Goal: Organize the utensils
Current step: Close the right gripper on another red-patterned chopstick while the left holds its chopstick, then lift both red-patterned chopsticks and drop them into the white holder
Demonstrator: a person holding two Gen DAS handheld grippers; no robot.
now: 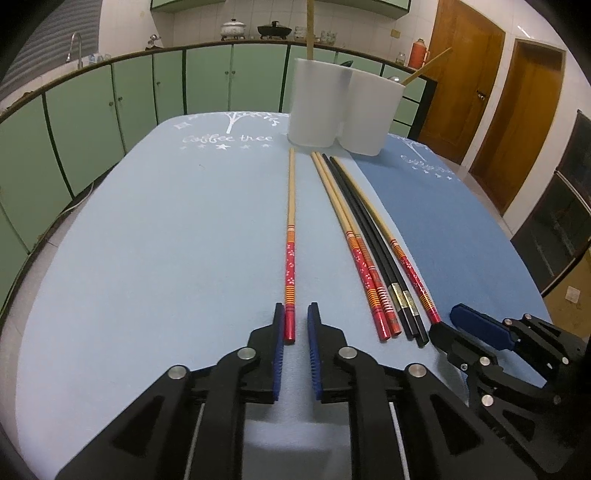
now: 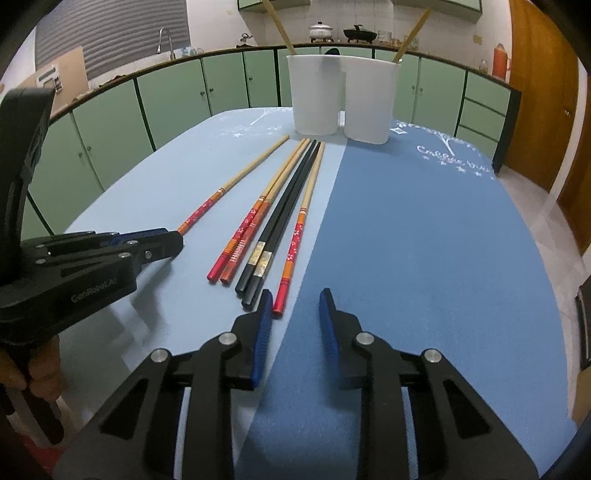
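Six left to sort: we count six chopsticks lying flat on the worktop [image 2: 424, 236], pointing toward two white cups [image 2: 341, 101] at the far edge.
Done so far: each cup already has a pale stick standing in it [image 2: 410, 35], so we judge the job begun but mostly ahead of us.
Lone chopstick: one red-handled chopstick [image 1: 290, 236] lies by itself, apart from the others on their left.
Group of five: two red-handled chopsticks [image 2: 258, 218] lie side by side, then a black pair [image 2: 284, 206] touching them, then one more red-handled stick [image 2: 301, 236] on the right.
Our left tongs [image 1: 295, 321]: partly open, jaws either side of the lone chopstick's red end; its left pad looks to be touching it, but we have not closed on it.
Our right tongs [image 2: 295, 306]: wide open and holding nothing, hovering just by the red end of the rightmost stick, which lies beside the left pad, not between the jaws.
Cups: they stand touching each other, just beyond the chopstick tips.
Our guess at the step: the left tongs are about to close on the lone stick.
Left to do: all six on the cloth need to go into the cups, likely by kind.
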